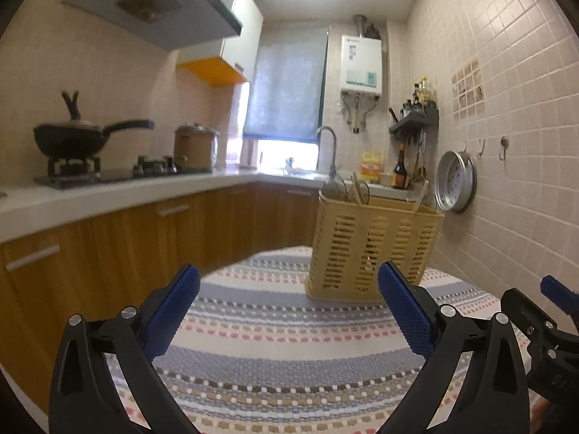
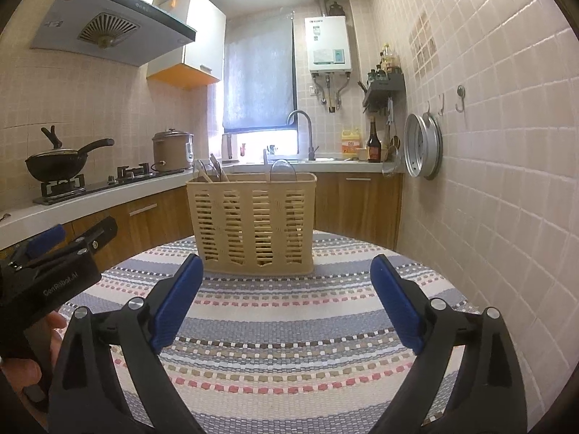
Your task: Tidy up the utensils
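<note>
A: How does the basket (image 2: 253, 224) stand?

B: Upright on the striped tabletop (image 2: 289, 343), its long side running crosswise to the right tongs (image 2: 286, 296). The utensils (image 2: 213, 170) in it point up, leaning a little.

A: And relative to the tongs?

B: Ahead of both, well apart; right of centre for the left tongs (image 1: 289, 307). Both pairs gape wide, holding nothing.
</note>
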`<state>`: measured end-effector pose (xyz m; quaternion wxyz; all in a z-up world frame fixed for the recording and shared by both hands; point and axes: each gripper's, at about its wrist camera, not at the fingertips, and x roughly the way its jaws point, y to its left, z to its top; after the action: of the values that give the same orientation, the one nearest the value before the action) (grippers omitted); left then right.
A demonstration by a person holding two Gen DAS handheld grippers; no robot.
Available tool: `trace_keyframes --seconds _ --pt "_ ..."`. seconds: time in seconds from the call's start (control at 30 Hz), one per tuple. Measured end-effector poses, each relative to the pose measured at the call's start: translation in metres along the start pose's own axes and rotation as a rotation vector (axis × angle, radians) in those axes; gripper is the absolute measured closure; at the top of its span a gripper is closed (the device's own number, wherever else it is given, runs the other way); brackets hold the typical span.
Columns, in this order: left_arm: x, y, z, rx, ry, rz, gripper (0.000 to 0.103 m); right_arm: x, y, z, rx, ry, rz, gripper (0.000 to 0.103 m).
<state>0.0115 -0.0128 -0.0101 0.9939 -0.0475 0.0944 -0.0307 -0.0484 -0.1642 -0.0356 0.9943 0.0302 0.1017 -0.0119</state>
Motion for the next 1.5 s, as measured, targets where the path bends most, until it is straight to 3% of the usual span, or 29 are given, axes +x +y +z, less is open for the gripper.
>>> trace_keyframes --seconds 0.37,0.87,1.23,1.5 --pt "-0.008 -0.013 -0.004 0.057 -0.019 0.024 0.008 0.004 0.013 -0.003 -0.056 0.031 -0.007 0.011" --pt "0.0 -0.015 -0.004 0.061 0.022 0.038 0.008 0.009 0.004 -0.004 -0.031 0.057 -0.033 0.01" --pt "0.002 -0.011 -0.004 0.049 0.027 0.11 0.008 0.01 0.003 -0.005 -0.023 0.061 -0.033 0.009" --pt "0.002 -0.01 -0.003 0.043 0.031 0.111 0.008 0.011 0.004 -0.006 -0.03 0.063 -0.034 0.008"
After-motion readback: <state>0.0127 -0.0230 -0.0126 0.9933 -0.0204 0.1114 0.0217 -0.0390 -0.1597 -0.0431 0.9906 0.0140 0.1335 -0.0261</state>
